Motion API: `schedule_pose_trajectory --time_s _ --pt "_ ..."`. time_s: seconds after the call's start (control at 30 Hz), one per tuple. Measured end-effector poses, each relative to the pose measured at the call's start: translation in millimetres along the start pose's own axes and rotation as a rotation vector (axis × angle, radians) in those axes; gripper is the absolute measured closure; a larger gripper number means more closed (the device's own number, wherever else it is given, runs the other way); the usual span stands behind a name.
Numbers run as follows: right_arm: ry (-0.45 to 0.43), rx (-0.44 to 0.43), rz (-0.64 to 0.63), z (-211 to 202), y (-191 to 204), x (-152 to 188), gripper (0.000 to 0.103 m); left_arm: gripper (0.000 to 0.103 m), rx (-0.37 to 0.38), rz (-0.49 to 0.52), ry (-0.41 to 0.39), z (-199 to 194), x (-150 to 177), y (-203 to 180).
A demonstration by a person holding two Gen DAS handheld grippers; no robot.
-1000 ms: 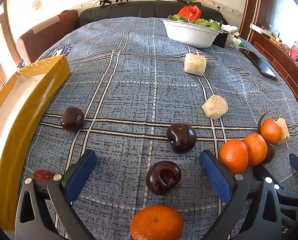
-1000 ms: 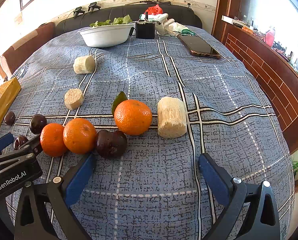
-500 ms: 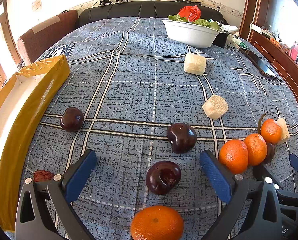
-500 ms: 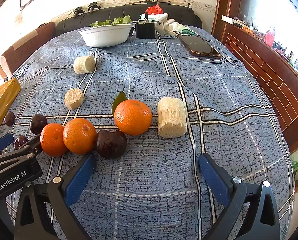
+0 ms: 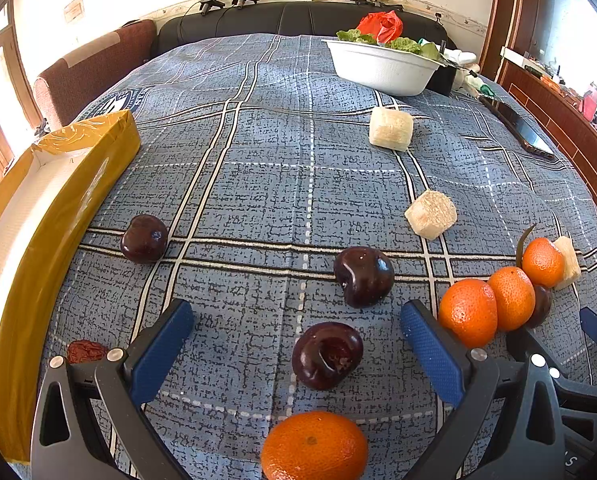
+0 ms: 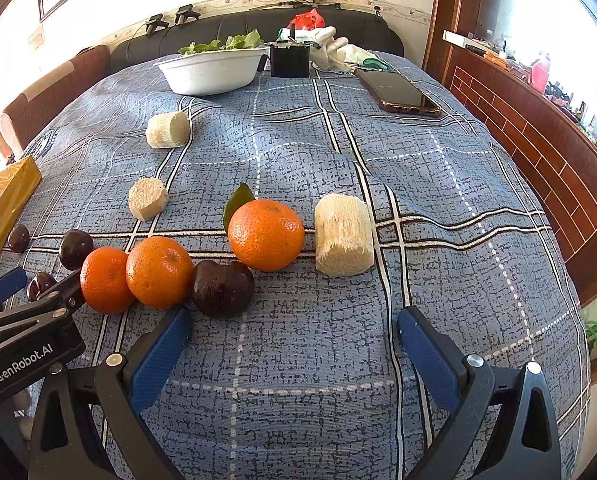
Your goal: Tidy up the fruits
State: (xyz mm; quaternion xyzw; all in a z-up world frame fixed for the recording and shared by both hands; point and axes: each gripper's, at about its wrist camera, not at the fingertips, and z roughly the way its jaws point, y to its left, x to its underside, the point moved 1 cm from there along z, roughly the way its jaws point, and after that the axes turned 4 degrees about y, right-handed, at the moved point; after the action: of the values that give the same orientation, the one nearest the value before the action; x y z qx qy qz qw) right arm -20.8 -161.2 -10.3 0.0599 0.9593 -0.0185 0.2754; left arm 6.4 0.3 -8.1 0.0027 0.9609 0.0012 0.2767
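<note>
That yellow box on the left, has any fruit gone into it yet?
Cannot tell for sure. The yellow box shows only a bare pale inside in the part visible, but its near end is cut off. The plums and oranges lie on the cloth.

We hold our right gripper [image 6: 292, 344] spread wide above the blue plaid cloth [image 6: 438, 184]; ahead, a dark plum [image 6: 222, 288] touches two tangerines [image 6: 159, 272], a loofah piece [image 6: 343, 236] beside.

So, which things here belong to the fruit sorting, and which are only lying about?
For the job:
- oranges
- dark plums
- yellow box
- left tool, right tool, both open

Lying about:
- loofah pieces
- phone
- bowl of greens
</note>
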Motion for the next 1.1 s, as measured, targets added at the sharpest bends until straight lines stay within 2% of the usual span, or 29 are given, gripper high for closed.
schedule_pose_trajectory --time_s 0.5,0.73,0.97,1.1 --pt "-0.001 0.004 0.011 0 -2 0 0.0 0.0 0.002 0.002 0.001 1 0 1" --pt "0.0 0.003 0.01 0 -2 0 0.0 0.0 0.024 0.048 0.055 2 -5 -1" --pt "0.014 -0.007 -0.004 0 -3 0 0.0 0.0 0.09 0.136 0.094 -6 7 5" --pt "0.049 -0.008 -0.004 1 -3 -1 0.0 0.007 0.179 0.109 0.06 -28 18 27"
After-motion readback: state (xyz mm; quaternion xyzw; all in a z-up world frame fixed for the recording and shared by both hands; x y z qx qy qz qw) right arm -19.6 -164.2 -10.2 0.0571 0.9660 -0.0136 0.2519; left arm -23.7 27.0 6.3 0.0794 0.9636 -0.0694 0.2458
